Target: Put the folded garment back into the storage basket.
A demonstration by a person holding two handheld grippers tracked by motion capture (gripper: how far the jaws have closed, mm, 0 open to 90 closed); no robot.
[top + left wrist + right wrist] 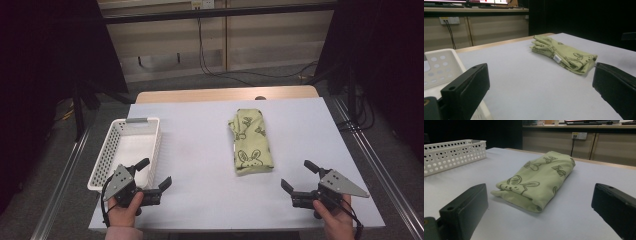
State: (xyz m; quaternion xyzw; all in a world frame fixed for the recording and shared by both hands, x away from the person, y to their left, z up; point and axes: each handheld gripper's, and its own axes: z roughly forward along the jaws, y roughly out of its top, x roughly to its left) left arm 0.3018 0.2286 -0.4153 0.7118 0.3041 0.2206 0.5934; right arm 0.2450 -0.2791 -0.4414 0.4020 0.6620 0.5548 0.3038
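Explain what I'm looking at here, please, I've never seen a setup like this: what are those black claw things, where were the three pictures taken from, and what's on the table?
There is no robot here. A person holds a hand-operated two-jaw gripper in each hand: the left gripper and the right gripper. Both stand open with nothing between the jaws.

The high view comes from a fixed camera above the person's side, looking down on the table. The other two pictures come from small cameras riding on each gripper, looking out between its own black jaws.

On the table lie two things: a folded light green cloth printed with rabbit drawings, near the middle, and a white perforated plastic basket at the left edge, which looks empty in the high view. Neither gripper touches either one; both are near the person's edge, with the left one close beside the basket.
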